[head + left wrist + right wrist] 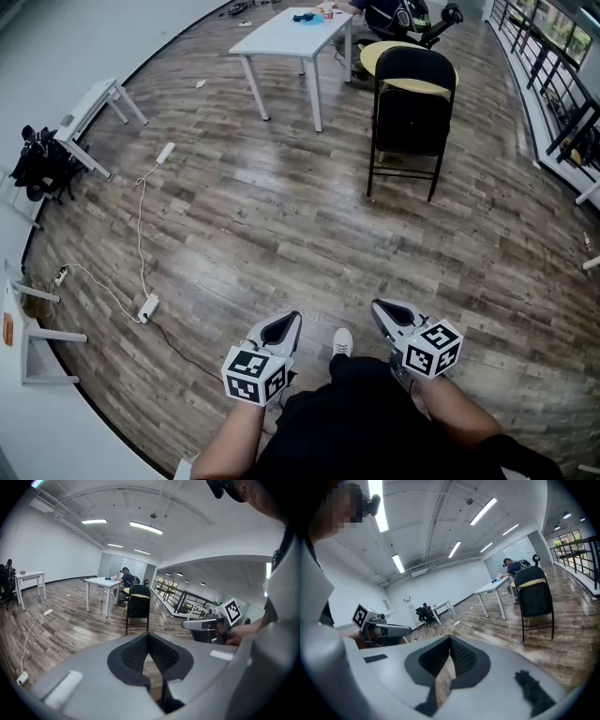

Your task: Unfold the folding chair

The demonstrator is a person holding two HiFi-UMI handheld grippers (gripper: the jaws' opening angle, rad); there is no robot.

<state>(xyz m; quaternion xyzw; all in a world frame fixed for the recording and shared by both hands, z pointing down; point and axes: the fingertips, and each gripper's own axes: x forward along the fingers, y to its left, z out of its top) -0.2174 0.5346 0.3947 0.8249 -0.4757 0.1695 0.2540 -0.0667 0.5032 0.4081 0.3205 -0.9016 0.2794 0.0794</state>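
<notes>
A black folding chair [411, 117] stands folded upright on the wooden floor, well ahead of me, right of a white table [292, 37]. It also shows in the left gripper view as the chair [138, 607] and in the right gripper view as the chair [536, 599]. My left gripper [290, 319] and right gripper [379, 307] are held low, close to my body, both shut and empty, pointing toward the chair. A wide stretch of floor lies between them and it.
A person sits behind the white table at the far end [394, 14]. A white cable with plugs [141, 234] trails over the floor at left. White desks [89, 112] line the left wall. A black railing [553, 66] runs along the right.
</notes>
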